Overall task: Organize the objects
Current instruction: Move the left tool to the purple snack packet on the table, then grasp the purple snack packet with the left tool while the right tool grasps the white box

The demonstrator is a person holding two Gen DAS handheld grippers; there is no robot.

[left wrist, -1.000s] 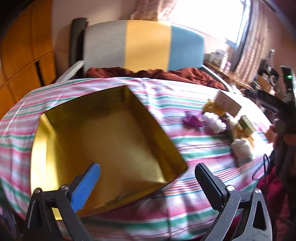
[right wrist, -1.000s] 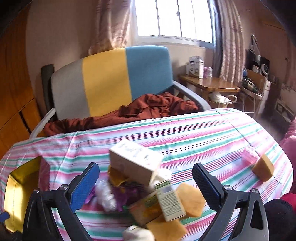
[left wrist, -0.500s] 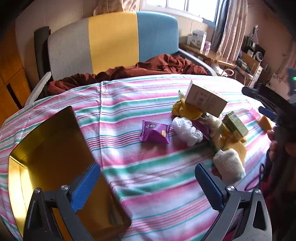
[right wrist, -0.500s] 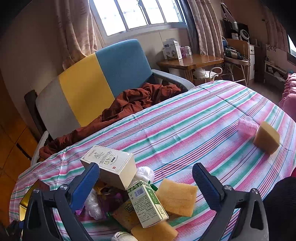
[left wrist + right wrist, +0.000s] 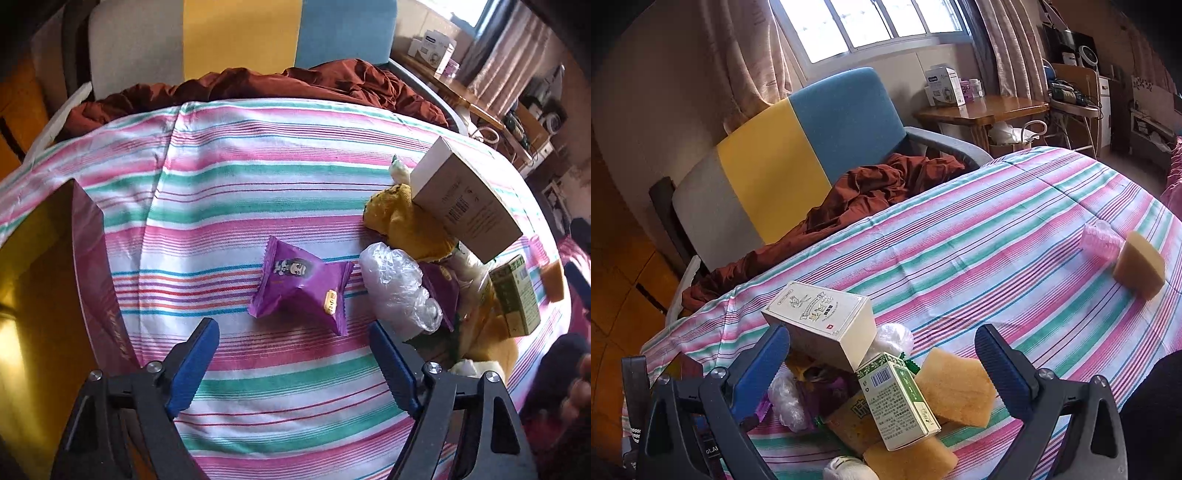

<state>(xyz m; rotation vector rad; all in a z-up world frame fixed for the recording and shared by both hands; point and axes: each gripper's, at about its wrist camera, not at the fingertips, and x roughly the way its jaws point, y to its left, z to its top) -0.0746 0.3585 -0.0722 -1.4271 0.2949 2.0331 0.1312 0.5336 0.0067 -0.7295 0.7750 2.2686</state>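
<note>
A purple snack packet lies flat on the striped tablecloth. My left gripper hovers just short of it, pointing steeply down. Its jaws are closing, and the packet sits ahead of the blue pads, untouched. The gold-lined box stands open at the left. To the right is a pile: a white carton, a yellow cloth, a clear plastic bag and a green carton. My right gripper stands open over that pile, above the white carton, green carton and a sponge, holding nothing.
A second sponge and a pink cup lie far right near the table's edge. Behind the table stands a grey, yellow and blue armchair with a brown cloth on it. A wooden side table is beyond.
My left gripper swung from above the gold-lined box rightward and down to the purple packet, and its jaws have narrowed. The right gripper rolled a little and stayed over the pile.
</note>
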